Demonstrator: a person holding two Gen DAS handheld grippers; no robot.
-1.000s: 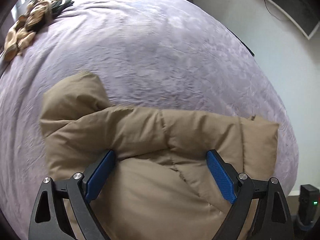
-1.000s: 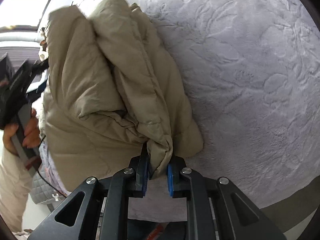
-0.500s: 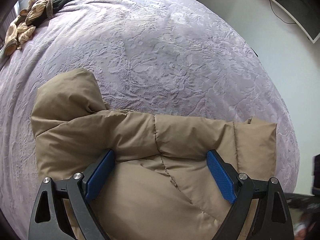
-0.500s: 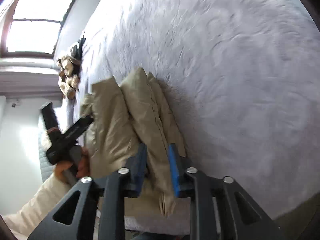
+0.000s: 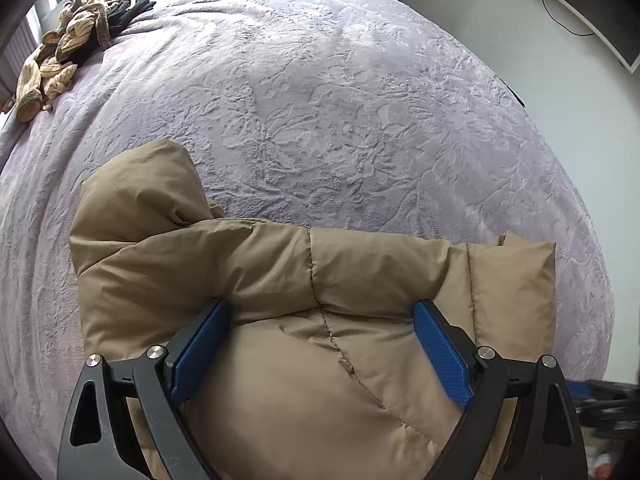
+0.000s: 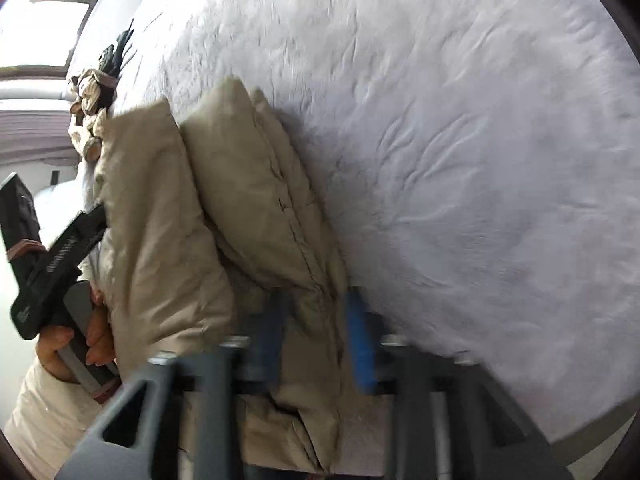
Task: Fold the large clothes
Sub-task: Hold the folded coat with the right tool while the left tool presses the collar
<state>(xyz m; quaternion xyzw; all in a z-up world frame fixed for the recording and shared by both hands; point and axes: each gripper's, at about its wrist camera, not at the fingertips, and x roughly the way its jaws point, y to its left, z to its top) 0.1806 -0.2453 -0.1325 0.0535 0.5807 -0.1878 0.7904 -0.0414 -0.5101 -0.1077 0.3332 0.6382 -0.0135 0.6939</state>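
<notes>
Matt quilted cloth jacket (image 5: 320, 360), plush embossed bedspread (image 5: 340, 100), textured plastic pads (image 5: 438, 354)

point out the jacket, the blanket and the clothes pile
jacket (image 5: 280, 360), left wrist view, quilted middle panel
blanket (image 5: 340, 100), left wrist view, bare embossed middle
clothes pile (image 5: 68, 44), left wrist view, striped tan fabric

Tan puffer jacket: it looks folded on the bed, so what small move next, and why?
Probably draw the right gripper straight back off the tan puffer jacket. Its blue fingers stand apart around a fold, not pinching it, and the jacket lies bundled on the bedspread. The left gripper is wide open over it too.
</notes>
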